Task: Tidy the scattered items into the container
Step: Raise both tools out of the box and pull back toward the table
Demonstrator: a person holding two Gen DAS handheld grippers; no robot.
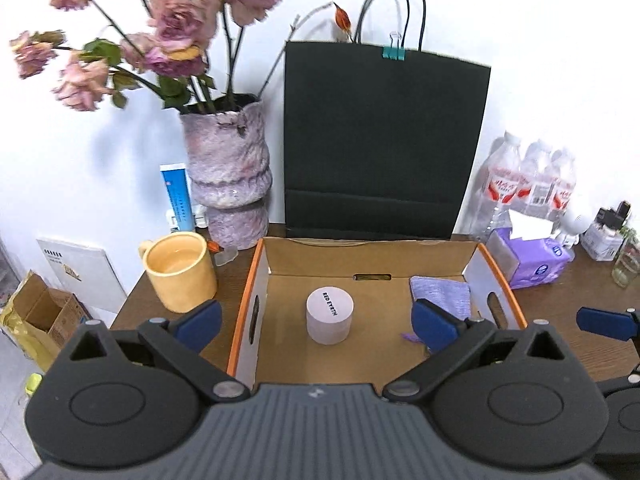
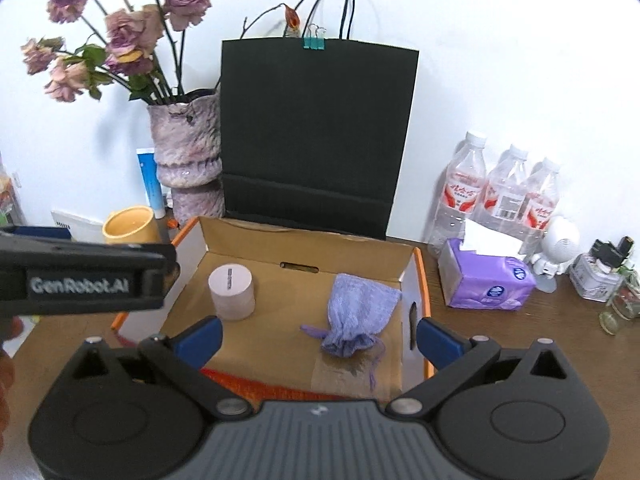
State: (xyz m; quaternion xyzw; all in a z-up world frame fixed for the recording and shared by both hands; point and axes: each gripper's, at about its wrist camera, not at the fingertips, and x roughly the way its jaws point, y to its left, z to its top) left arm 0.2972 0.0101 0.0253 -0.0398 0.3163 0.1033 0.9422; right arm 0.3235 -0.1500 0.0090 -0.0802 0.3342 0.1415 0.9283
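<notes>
Two items in box: a pale pink cylinder (image 1: 329,315) and a lavender drawstring pouch (image 2: 356,318) both sit on the floor of the cardboard box (image 1: 316,256), the landmark for all that follows.
Cylinder: upright, left of the box's middle, with dark lettering on its flat top; well apart from the pouch.
Pouch: lies on its side toward the box's right wall, gathered neck pointing to the near edge, loose cord trailing.
Box: open-topped, orange-edged, with slot handles in its walls; stands on a brown table (image 1: 560,320).
Left gripper (image 1: 316,322): hovers over the near edge of the box, blue pads spread wide, nothing between them; the cylinder shows in the gap but untouched.
Right gripper (image 2: 318,340): also over the near edge, further right, jaws wide apart and empty; the pouch lies beyond the gap, not gripped.
Behind box: a black paper bag (image 1: 384,140) stands against the wall.
Left of box: a yellow mug (image 1: 180,272), and behind it a purple vase (image 1: 230,172) of faded roses.
Right of box: a purple tissue pack (image 2: 486,280), with three water bottles (image 2: 500,196) behind it.
</notes>
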